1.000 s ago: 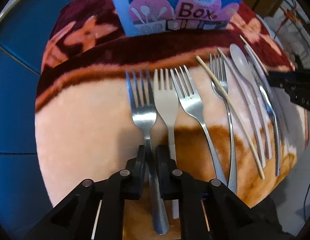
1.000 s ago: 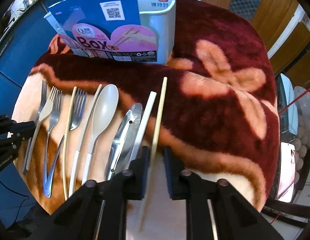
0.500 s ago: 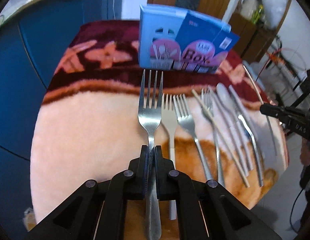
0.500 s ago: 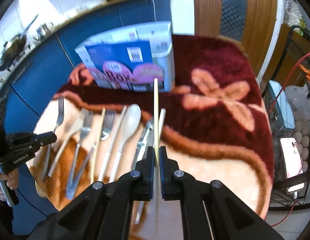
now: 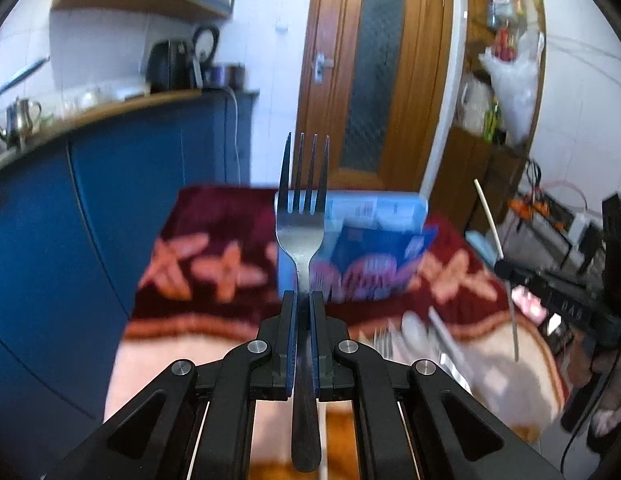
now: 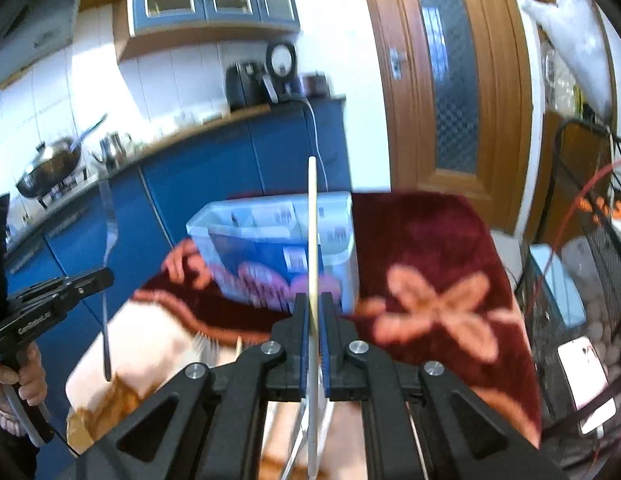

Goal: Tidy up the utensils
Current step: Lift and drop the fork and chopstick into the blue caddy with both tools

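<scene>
Left gripper (image 5: pixel 303 300) had its jaws clamped on the handle of a steel fork (image 5: pixel 301 216), tines up, fork roughly vertical and lifted clear of the surface (image 5: pixel 150 360). The handle ran down between the jaws and stuck out below them. In the right wrist view the same fork (image 6: pixel 107 240) showed at far left, held in the left gripper (image 6: pixel 90 280), hanging above the near-left corner of the surface.

Right gripper (image 6: pixel 314 304) had its jaws shut on a pale chopstick (image 6: pixel 312 232), also upright, tip pointing up in front of the utensil box (image 6: pixel 334 232). In the left wrist view that chopstick (image 5: pixel 488 220) stood at the right, tilted slightly, with the right gripper (image 5: pixel 506 270) below it.

The utensil box (image 5: pixel 374 220), pale blue with a printed blue and pink card on its near face, sat on the far part of the surface, on the dark red blanket (image 6: pixel 430 248) with pink flower pattern. Both held pieces were nearer than the box, neither inside it.

The remaining utensils (image 5: pixel 414 332) lay blurred on the near-right part of the surface in the left wrist view: fork tines, a pale spoon bowl and a long flat handle, side by side. Exact count not readable.

Behind: blue cabinets (image 6: pixel 238 160) and a wooden door (image 5: pixel 374 72).
</scene>
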Available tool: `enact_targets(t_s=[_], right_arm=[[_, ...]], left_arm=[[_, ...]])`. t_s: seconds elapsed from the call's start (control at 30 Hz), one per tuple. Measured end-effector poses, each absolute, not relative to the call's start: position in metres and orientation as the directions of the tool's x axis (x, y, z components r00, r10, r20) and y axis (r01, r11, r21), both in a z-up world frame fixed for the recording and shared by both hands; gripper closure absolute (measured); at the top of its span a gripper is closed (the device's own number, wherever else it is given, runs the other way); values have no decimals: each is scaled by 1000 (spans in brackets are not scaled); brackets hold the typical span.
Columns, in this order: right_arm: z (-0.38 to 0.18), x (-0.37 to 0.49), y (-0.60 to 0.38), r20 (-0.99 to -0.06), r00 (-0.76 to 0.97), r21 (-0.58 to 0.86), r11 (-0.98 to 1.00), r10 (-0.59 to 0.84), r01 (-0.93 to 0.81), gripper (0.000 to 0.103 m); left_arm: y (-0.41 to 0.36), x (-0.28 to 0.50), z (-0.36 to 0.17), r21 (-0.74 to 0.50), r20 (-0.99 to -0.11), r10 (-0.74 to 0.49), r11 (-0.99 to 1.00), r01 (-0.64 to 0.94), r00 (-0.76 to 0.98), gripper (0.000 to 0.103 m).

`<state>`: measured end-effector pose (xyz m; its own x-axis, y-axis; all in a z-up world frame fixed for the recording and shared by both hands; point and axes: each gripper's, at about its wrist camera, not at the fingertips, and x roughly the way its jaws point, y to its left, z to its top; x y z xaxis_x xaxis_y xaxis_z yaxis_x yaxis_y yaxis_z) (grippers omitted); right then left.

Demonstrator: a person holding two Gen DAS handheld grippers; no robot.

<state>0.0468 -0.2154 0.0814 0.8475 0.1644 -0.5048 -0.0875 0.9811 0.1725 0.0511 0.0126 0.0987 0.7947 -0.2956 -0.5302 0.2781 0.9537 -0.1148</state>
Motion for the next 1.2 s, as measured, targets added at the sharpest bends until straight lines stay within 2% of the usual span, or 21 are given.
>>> enact_targets(t_s=[0.27,0.63,0.83,1.03,1.2], right_arm=[[108,79,-219,-352,923,195,976,158,-93,97],[121,141,-220,-233,960,173,978,155,-116,97],[109,170,-225,-161,979,173,980,128,-100,97],[84,188,-219,-175,977,152,984,124,-98,97],[65,186,-221,-235,961,164,980,146,-109,97]], left_arm=[[-1,97,138,-143,-416,-305,952,269,857,97],[-5,173,150,-208,-271,-273,953,221,923,97],[-8,208,126,-244,-285,-259,951,191,923,97],[-13,218,99,-260,-302,-284,943,208,910,97],[-22,209,85,-215,-307,-295,948,236,905,97]])
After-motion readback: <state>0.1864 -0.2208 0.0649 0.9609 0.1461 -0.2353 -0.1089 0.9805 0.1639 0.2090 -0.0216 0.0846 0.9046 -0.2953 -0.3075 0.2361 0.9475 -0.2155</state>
